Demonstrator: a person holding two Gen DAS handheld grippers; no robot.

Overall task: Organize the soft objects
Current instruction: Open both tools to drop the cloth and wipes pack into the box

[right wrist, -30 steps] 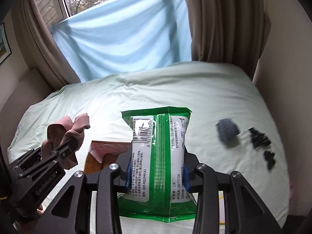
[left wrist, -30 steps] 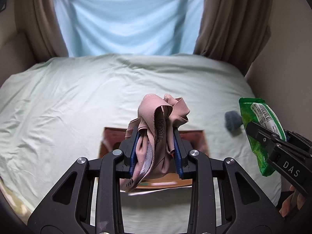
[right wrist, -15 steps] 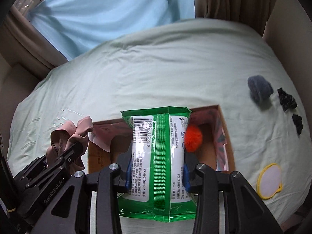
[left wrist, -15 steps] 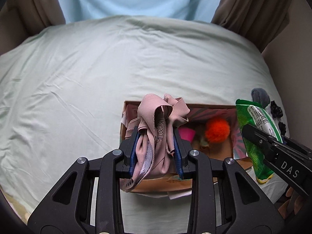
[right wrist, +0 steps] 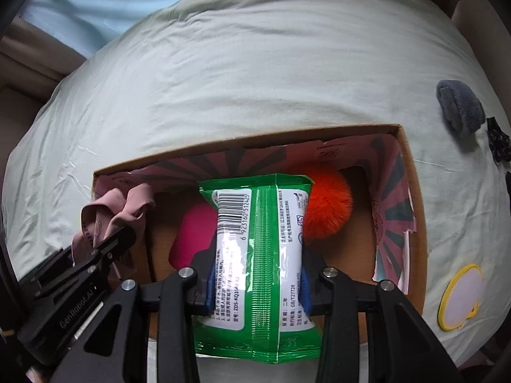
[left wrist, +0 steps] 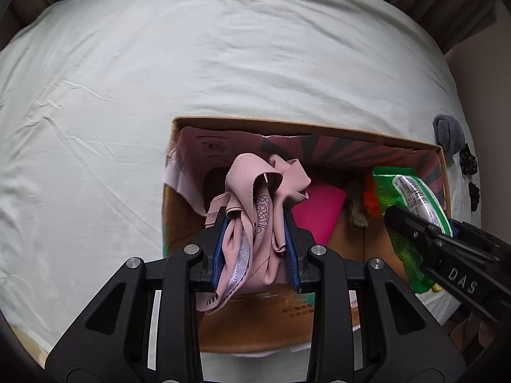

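My left gripper [left wrist: 255, 239] is shut on a bunched pink cloth [left wrist: 265, 191] and holds it over the left part of an open cardboard box [left wrist: 287, 127] on the bed. My right gripper [right wrist: 258, 281] is shut on a green and white tissue pack [right wrist: 258, 249] over the middle of the same box [right wrist: 255, 142]. In the box lie a fluffy orange pom-pom [right wrist: 329, 207] and a magenta soft item [right wrist: 194, 233]. The pink cloth also shows at the left in the right wrist view [right wrist: 111, 210], and the pack at the right in the left wrist view [left wrist: 412, 198].
The box sits on a pale green bedsheet [left wrist: 159, 63]. To its right on the sheet lie a grey fuzzy item [right wrist: 460, 105], small black pieces [right wrist: 498, 140] and a round white pad with a yellow rim [right wrist: 460, 296]. Brown curtains [left wrist: 447, 0] hang behind.
Both grippers have tilted down and moved closer over the box, each still holding its item. The box's inside, with the orange pom-pom and magenta item, has come into view.
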